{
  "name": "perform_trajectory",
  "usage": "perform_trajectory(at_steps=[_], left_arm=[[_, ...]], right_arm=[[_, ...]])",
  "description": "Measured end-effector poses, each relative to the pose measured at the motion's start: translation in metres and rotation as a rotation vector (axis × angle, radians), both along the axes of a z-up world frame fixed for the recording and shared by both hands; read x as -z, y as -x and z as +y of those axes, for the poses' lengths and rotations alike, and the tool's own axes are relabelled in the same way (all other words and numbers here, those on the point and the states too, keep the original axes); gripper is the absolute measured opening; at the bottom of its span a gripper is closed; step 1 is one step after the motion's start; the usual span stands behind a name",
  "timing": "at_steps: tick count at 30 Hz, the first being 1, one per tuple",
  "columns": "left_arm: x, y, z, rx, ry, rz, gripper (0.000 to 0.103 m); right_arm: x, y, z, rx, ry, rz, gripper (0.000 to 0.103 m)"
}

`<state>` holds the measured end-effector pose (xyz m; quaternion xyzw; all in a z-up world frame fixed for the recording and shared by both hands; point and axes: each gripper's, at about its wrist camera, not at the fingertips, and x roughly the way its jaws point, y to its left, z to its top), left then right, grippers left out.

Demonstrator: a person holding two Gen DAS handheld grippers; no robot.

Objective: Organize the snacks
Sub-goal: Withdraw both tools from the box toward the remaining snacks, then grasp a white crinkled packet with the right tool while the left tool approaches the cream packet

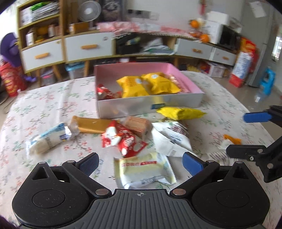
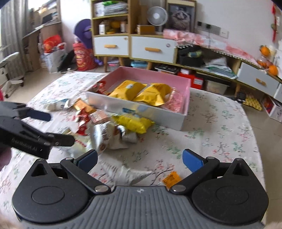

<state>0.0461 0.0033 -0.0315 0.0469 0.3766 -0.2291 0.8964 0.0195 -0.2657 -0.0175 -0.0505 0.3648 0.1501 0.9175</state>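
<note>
Pink-lined, white-walled shallow cardboard box [image 1: 149,104] resting on the floral-cloth counter [image 1: 44,105], holding two yellow puffed snack bags [image 1: 132,86] side by side, a red wrapper [image 1: 105,93] in its left corner and a pinkish clear packet [image 2: 174,104] along its right wall. Just outside the near wall, a loose heap of snacks: a yellow crinkled bag [image 1: 181,113] touching the box front, a brown biscuit stack in clear wrap [image 1: 139,125], a caramel-coloured long bar [image 1: 89,126], a red-and-white wrapper [image 1: 121,141], a white foil pouch with dark print [image 1: 171,139], and off to the left a blue-and-white packet of pale wafers [image 1: 47,139]. Nearest the left camera, a cream-coloured flat packet with a red label strip [image 1: 144,169], lying on the cloth between the blue pads of the left gripper [image 1: 141,163], fingers spread wide and not touching it. Right gripper [image 2: 140,161] likewise wide open, nothing pinched, hovering over a crumpled silvery-white wrapper [image 2: 134,173] and a small orange sachet [image 2: 171,178] near its right finger. Each gripper visible at the edge of the other's view, close beside one another. Behind, blurred wooden shelving with white drawers [image 2: 151,47], a small fan [image 2: 156,15] and some oranges [image 2: 272,69].
</note>
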Motion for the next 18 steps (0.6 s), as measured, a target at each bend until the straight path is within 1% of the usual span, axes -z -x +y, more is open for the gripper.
perform_trajectory(at_steps=[4, 8, 11, 15, 18], left_arm=[[0.013, 0.004, -0.001, 0.085, -0.016, -0.032, 0.102], [0.024, 0.001, -0.002, 0.152, -0.032, -0.021, 0.101], [0.029, -0.002, -0.006, 0.169, -0.058, 0.002, 0.101], [0.032, -0.001, -0.011, 0.193, -0.084, 0.014, 0.100], [0.031, 0.003, -0.009, 0.213, -0.081, 0.030, 0.100]], right_arm=[[0.011, 0.010, -0.003, -0.069, -0.037, 0.006, 0.102], [0.024, 0.009, -0.006, -0.092, -0.074, 0.044, 0.100], [0.029, 0.010, -0.007, -0.116, -0.089, 0.066, 0.094], [0.035, 0.014, -0.004, -0.165, -0.067, 0.078, 0.086], [0.038, 0.015, -0.002, -0.174, -0.054, 0.087, 0.080]])
